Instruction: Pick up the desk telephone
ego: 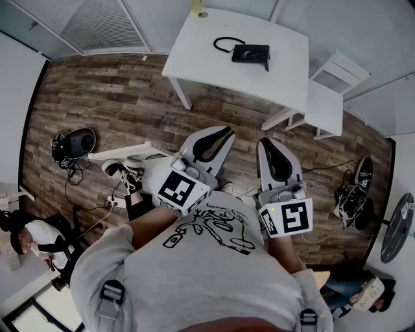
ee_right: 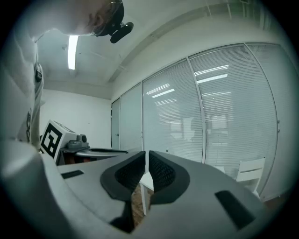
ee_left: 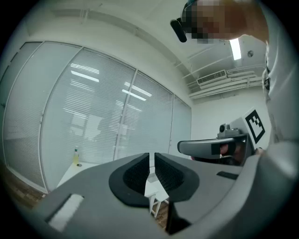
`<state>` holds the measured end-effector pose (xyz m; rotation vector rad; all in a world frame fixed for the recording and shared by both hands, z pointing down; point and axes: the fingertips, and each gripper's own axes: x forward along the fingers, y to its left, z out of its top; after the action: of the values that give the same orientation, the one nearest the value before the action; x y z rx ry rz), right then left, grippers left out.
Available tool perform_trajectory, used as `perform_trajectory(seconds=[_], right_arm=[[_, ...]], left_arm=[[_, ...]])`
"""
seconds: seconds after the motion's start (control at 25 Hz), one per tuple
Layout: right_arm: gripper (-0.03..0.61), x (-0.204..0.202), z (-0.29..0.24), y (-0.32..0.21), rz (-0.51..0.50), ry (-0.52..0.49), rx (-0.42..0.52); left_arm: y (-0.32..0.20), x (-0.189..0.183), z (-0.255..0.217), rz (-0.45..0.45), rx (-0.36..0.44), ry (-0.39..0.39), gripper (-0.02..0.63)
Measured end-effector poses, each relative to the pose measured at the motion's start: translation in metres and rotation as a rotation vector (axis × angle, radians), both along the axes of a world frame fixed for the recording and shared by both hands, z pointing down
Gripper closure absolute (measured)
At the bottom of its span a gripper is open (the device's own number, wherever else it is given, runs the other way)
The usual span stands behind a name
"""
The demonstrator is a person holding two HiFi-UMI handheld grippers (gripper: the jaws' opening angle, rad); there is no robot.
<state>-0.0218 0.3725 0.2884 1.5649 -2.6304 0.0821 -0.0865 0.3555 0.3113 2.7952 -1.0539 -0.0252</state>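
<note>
A wood-plank floor (ego: 97, 97) fills most of the head view, seen from steeply above. Walls of glass panels with closed blinds (ee_left: 93, 116) run along the room's edge.

A white counter (ego: 214, 71) stands at the top centre of the head view, with a white chair (ego: 324, 104) just beside its right end.

The person wearing the camera fills the bottom of the view: a grey printed T-shirt (ego: 194, 279) with both arms stretched forward.

The left claw (ego: 224, 133) and the right claw (ego: 269, 144) are held side by side over the floor, pointing level toward the counter. Each carries a cube with square black-and-white markers. In the left gripper view, the left claw (ee_left: 152, 158) has its two dark ribbed pads drawn together, with only a thin slit between them and nothing gripped. In the right gripper view, the right claw (ee_right: 146, 156) is the same: pads together, empty.

The desk telephone (ego: 251, 53), black, lies on the counter toward its far right part, well apart from both claws. Its cord (ego: 224, 42) loops out to the left.

A small bottle (ego: 196, 6) stands at the counter's far edge.
</note>
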Motion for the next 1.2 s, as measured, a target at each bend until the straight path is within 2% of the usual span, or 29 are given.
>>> perform_trajectory(seconds=[0.72,1.2], right_arm=[[0.557,-0.016,0.007,-0.020,0.073,-0.021,-0.017],[0.557,0.014,0.016,-0.066,0.079,-0.027,-0.013]], left_arm=[[-0.022,-0.037,0.006,-0.017,-0.009,0.001,0.581],[-0.071,-0.015,0.009,-0.047,-0.013,0.007,0.581]])
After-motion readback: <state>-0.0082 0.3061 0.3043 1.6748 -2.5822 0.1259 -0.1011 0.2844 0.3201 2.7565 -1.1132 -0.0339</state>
